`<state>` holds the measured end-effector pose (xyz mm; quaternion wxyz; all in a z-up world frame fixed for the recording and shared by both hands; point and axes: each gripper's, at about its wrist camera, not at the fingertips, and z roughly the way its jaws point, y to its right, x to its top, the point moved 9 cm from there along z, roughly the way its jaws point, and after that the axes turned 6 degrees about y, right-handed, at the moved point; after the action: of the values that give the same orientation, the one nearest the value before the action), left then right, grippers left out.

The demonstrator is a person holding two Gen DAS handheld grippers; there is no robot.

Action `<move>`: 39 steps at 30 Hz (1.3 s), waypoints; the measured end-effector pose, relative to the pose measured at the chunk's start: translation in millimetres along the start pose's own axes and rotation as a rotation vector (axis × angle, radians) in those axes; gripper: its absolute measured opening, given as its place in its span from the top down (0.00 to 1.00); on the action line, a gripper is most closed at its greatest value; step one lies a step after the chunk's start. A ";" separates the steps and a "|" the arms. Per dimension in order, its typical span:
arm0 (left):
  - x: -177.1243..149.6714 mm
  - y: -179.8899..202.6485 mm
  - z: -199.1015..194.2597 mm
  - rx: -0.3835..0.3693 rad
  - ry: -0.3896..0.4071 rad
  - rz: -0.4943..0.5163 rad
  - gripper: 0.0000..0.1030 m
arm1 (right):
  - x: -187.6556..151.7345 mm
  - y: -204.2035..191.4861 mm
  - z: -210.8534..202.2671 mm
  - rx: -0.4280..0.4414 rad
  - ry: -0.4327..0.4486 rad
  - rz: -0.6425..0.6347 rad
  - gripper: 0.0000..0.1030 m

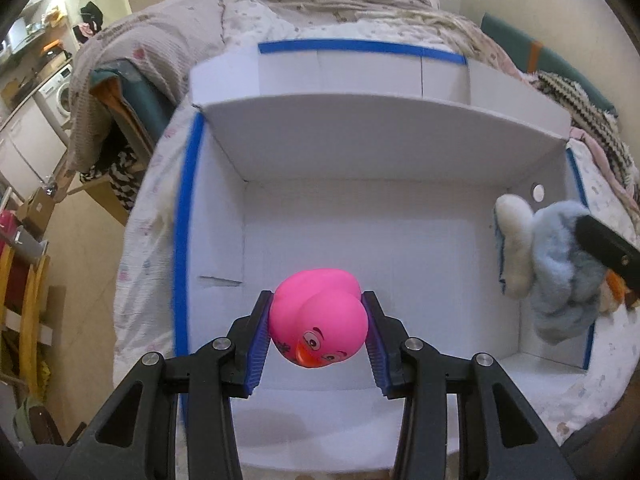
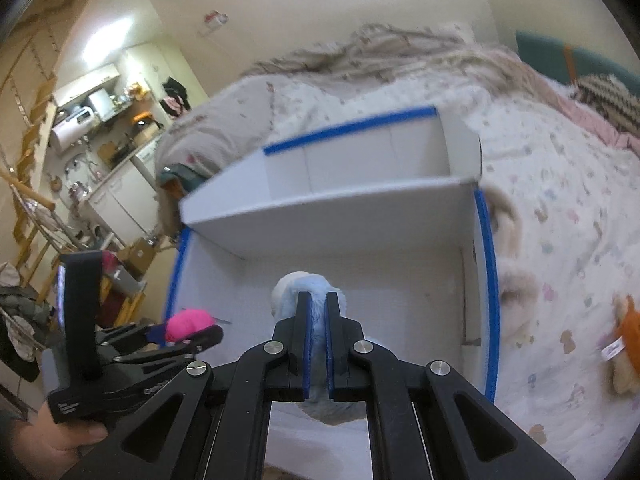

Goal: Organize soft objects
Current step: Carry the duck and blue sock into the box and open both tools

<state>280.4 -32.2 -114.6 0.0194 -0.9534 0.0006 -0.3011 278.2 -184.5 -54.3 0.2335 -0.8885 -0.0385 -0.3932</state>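
pink duck [image 1: 318, 322] clamped in left claw [image 1: 318, 332], low centre of frame, above white box [image 1: 360, 240]. blue plush [image 2: 310, 300] pinched in right claw [image 2: 316, 336], over box's right side. step: carrying both in. box floor bare; next calls for lowering, then release. orange plush [image 2: 628, 336] lies on bed [image 2: 560, 200].

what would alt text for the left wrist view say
The left gripper holds a pink rubber duck over an open white box with blue-taped edges, standing on a bed. At the box's right wall, a second gripper carries a fluffy blue and white plush toy.
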 end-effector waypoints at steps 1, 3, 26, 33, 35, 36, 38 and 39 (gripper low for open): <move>-0.6 2.0 5.7 0.006 -0.006 0.007 0.62 | -3.3 5.0 6.8 -0.014 -0.013 0.002 0.93; -1.4 5.0 12.3 0.007 -0.007 0.018 0.62 | -9.6 12.8 17.5 -0.050 -0.034 -0.007 0.93; 1.6 9.2 39.8 0.024 -0.033 0.020 0.37 | -51.1 20.5 59.2 -0.125 -0.154 -0.068 0.90; 2.7 7.0 29.5 0.024 -0.026 0.024 0.33 | -44.8 14.5 48.4 -0.092 -0.117 -0.034 0.10; 3.0 5.2 24.3 0.025 -0.019 0.014 0.33 | -39.5 12.7 41.6 -0.088 -0.084 -0.025 0.10; 3.8 4.3 22.4 0.025 -0.016 0.010 0.33 | -38.2 11.5 39.3 -0.084 -0.083 -0.021 0.10; 5.1 2.4 17.9 0.027 -0.010 0.003 0.33 | -36.3 9.4 34.3 -0.080 -0.076 -0.017 0.10; 5.2 2.4 14.7 0.026 -0.007 0.003 0.33 | -35.3 8.3 30.8 -0.083 -0.066 -0.021 0.09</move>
<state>293.1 -34.2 -123.8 0.0323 -0.9541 -0.0021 -0.2976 277.0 -174.1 -100.7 0.1909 -0.9095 -0.0393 -0.3672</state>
